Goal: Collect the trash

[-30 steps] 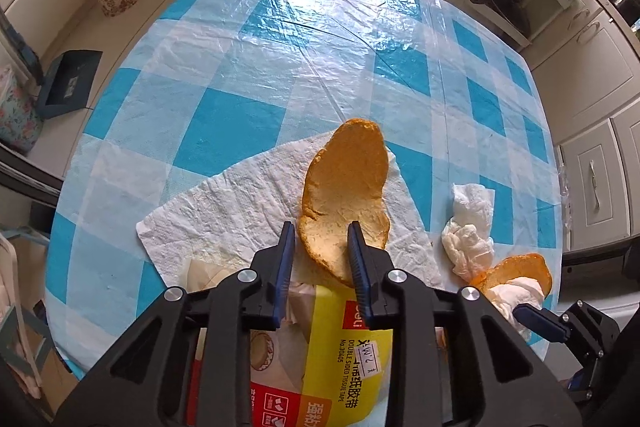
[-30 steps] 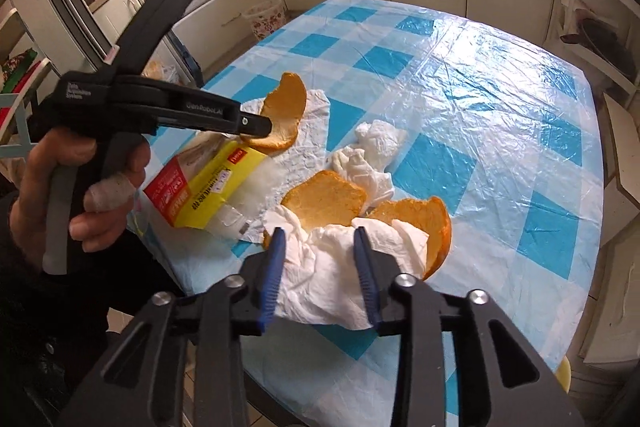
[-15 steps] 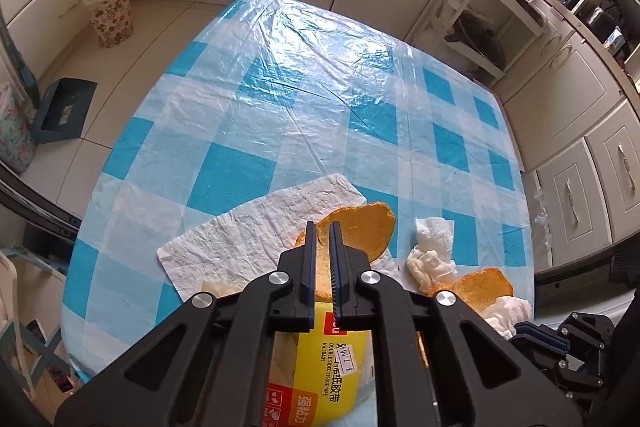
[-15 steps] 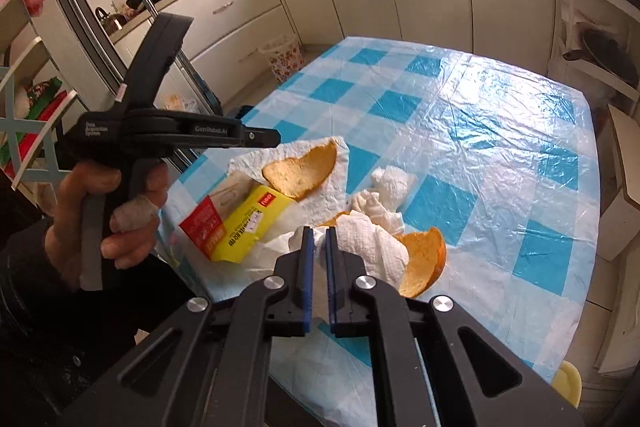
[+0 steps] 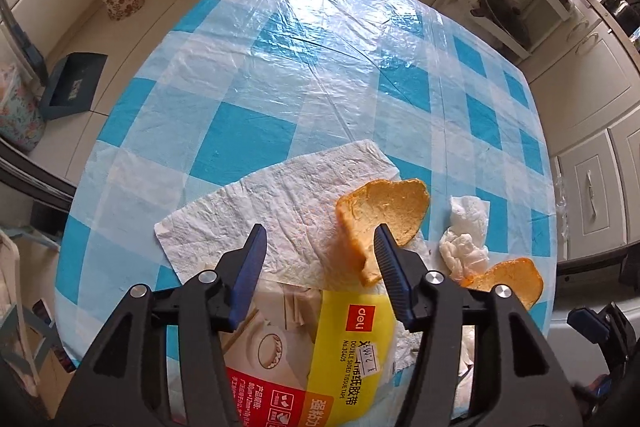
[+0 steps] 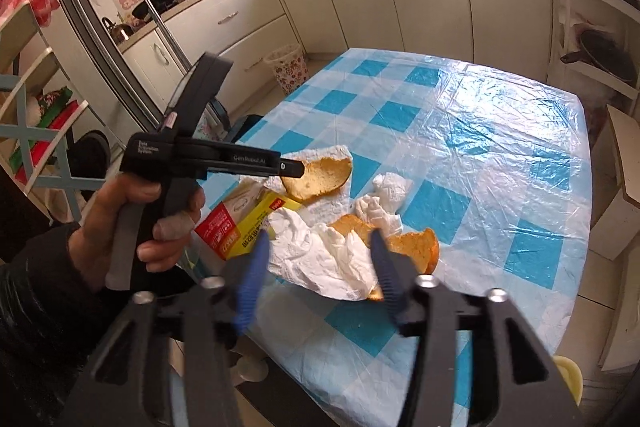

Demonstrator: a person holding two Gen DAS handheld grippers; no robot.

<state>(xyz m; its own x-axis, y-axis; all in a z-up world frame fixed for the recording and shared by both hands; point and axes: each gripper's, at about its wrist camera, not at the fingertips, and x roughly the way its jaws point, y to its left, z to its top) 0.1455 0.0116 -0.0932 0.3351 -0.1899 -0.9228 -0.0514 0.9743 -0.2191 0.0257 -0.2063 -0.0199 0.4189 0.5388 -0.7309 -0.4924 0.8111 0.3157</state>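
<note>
Both tools were pinched shut half a second ago; now both sets of jaws are opening. The left tool (image 5: pixel 320 247) spreads above the flat paper towel (image 5: pixel 260 211), nothing pressed between its pads. The orange peel (image 5: pixel 380 219) hangs against the inside of the right-hand jaw; whether it clings there or rests on the towel I cannot tell. It has tipped from its earlier flat pose. Below the jaws, the yellow-and-red tape packet (image 5: pixel 320 347) runs under the tool body, its lower end cut off.

Over to the right tool (image 6: pixel 318 259): jaws parting, blurred, with the crumpled white tissue (image 6: pixel 328 259) between them; contact is hard to read. A second peel (image 6: pixel 416 247) is half buried beneath that tissue. All the trash crowds the near edge of the tabletop (image 6: pixel 500 147); the far checked half lies open. The person's hand (image 6: pixel 132 223) grips the left tool's handle beyond the tabletop's left edge.
</note>
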